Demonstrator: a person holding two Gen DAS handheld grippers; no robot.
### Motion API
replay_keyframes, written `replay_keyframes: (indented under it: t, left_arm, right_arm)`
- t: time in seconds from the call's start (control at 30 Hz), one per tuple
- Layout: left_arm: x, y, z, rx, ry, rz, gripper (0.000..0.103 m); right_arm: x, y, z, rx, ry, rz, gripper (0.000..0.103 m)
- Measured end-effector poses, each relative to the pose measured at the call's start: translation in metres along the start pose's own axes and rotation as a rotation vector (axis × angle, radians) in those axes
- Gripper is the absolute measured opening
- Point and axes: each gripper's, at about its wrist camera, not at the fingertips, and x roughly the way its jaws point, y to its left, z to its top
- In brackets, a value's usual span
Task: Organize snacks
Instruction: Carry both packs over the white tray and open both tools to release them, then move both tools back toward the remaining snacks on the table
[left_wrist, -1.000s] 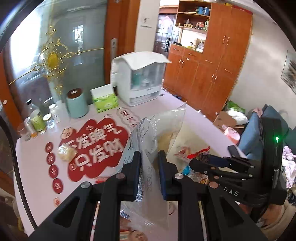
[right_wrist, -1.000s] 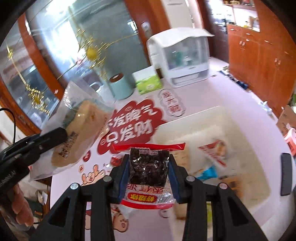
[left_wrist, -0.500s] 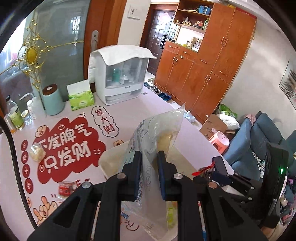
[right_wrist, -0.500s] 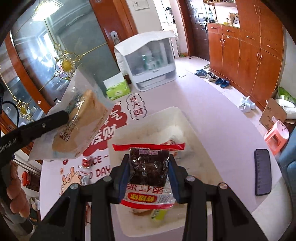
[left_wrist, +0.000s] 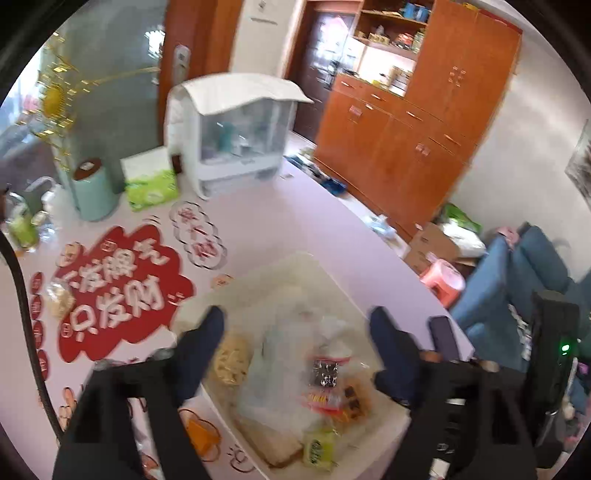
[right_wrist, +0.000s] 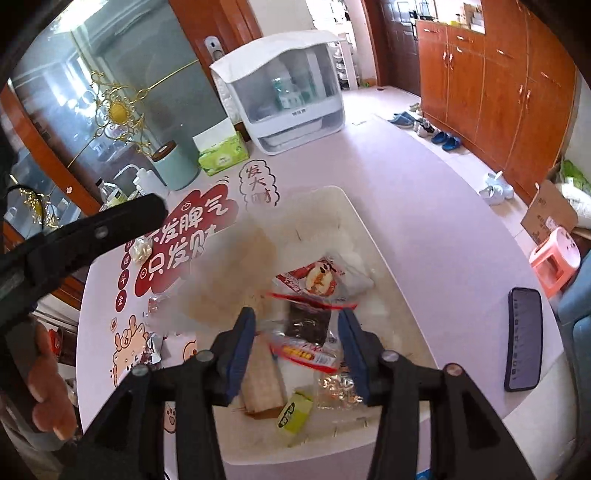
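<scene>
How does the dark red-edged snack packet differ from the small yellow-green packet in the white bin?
The dark red-edged packet is clearly larger than the yellow-green packet. The dark red-edged packet shows dark contents behind clear film; the yellow-green packet looks opaque. Both are in the white bin.

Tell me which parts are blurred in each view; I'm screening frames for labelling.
Left wrist: the whole frame is motion-smeared, with the open left gripper and the white bin contents soft. Right wrist: mostly crisp, phone sharp, but the bread bag is a tan smear.
</scene>
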Motion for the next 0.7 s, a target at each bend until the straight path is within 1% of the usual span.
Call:
replay_keyframes:
  t: [0.07, 0.2, 0.37, 0.5, 0.57, 0.7]
  left_arm:
    - [-0.002, 0.004, -0.002, -0.007, -0.003, 0.024, 0.085]
    - [-0.003, 0.020, -0.009, -0.047, 0.023, 0.049, 0.085]
    - [-0.009, 0.038, -0.030, -0.088, 0.060, 0.083, 0.086]
    - [-0.011, 0.050, -0.046, -0.101, 0.085, 0.112, 0.086]
    - [-0.012, 0.058, -0.057, -0.125, 0.108, 0.124, 0.086]
    - [-0.018, 0.073, -0.074, -0.171, 0.138, 0.125, 0.086]
  right_arm:
    - [0.001, -0.005, 0.000, 0.009, 0.003, -0.002, 0.051]
    - [0.001, -0.009, -0.001, 0.013, 0.015, -0.002, 0.052]
    - [0.003, -0.009, -0.003, 0.007, 0.032, -0.010, 0.052]
    - [0.003, -0.004, -0.007, -0.006, 0.043, -0.013, 0.052]
    - [0.001, 0.001, -0.009, -0.019, 0.044, -0.013, 0.052]
    - [0.000, 0.012, -0.012, -0.040, 0.047, -0.009, 0.052]
